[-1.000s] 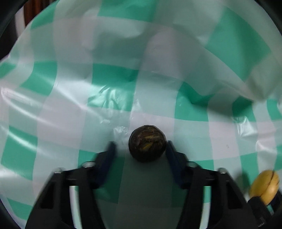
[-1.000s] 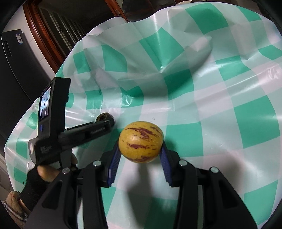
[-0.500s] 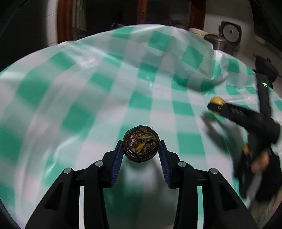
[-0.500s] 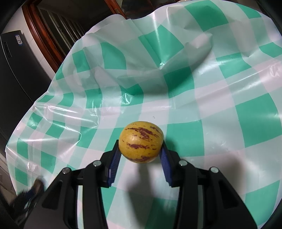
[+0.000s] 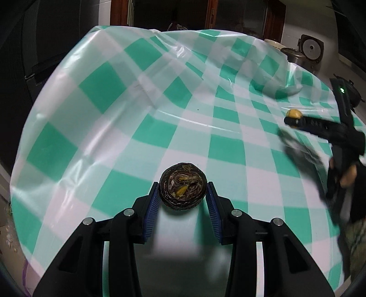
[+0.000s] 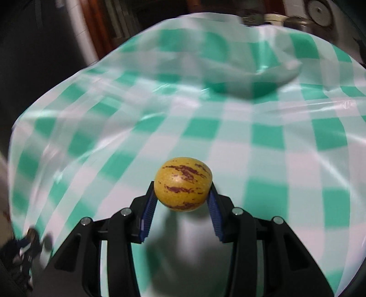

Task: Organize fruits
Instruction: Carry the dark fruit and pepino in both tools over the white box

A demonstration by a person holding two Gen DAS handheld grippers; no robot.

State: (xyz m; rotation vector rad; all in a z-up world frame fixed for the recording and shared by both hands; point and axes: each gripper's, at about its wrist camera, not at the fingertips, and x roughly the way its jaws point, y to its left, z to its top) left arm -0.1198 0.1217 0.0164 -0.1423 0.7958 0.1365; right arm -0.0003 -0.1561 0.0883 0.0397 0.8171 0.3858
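Note:
My left gripper (image 5: 183, 194) is shut on a dark brown wrinkled fruit (image 5: 183, 185) and holds it above the green-and-white checked tablecloth (image 5: 128, 128). My right gripper (image 6: 182, 196) is shut on a yellow fruit with purple streaks (image 6: 182, 184), also above the cloth (image 6: 263, 141). In the left wrist view the right gripper (image 5: 295, 117) shows at the far right with the yellow fruit (image 5: 294, 113) at its tip. In the right wrist view the left gripper shows only as a blur at the bottom left.
The plastic tablecloth is wrinkled, with a raised fold (image 5: 281, 88) at the back right. A metal pot (image 5: 295, 56) and an appliance (image 5: 312, 49) stand behind the table. Dark wooden door frames (image 5: 211, 13) lie beyond the far edge.
Both grippers have lifted and pulled back from the cloth with their fruits. They have moved apart: the left gripper went left out of the right view's centre. The right view is now blurred.

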